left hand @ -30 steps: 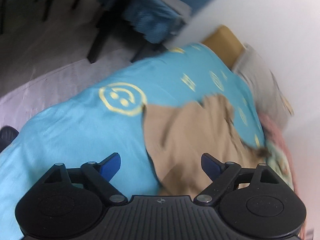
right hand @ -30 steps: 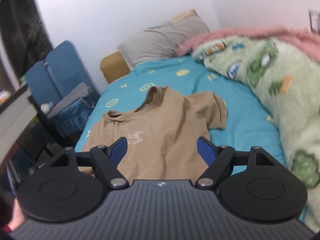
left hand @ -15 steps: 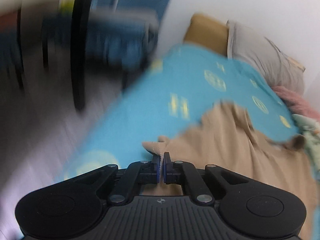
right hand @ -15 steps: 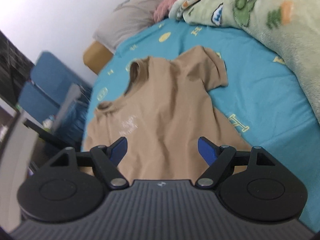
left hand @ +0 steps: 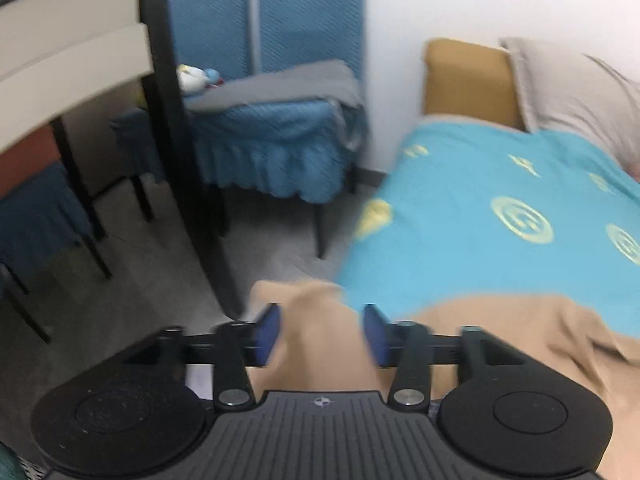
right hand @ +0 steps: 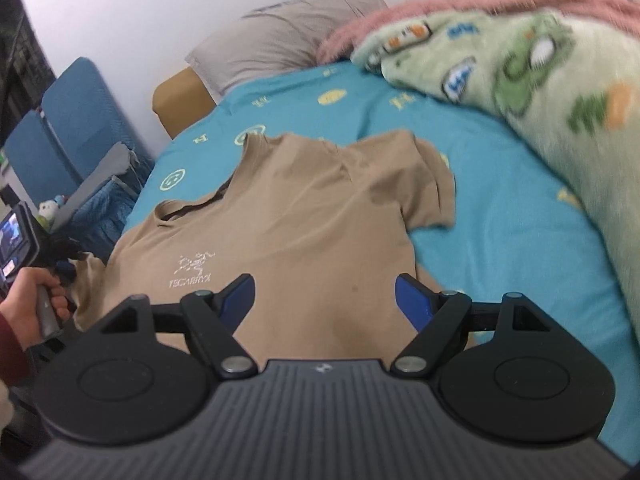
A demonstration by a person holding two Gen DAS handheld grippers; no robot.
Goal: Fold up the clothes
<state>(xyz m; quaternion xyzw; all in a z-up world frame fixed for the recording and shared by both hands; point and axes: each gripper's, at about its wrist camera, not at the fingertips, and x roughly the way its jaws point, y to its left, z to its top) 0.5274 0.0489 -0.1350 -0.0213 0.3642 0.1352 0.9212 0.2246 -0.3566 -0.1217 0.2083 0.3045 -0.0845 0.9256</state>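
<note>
Turquoise bed [right hand: 500,208]: one tan T-shirt [right hand: 304,220], one grey pillow [right hand: 288,40].

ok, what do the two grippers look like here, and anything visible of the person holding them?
Both match: the left gripper and right gripper have a black ribbed body, round black discs either side, black linkage arms with silver pivot screws, and blue pads on the fingers. A small white emblem sits on the body. No cables visible. The left hand grips a grey handle; the sleeve is dark red.
</note>
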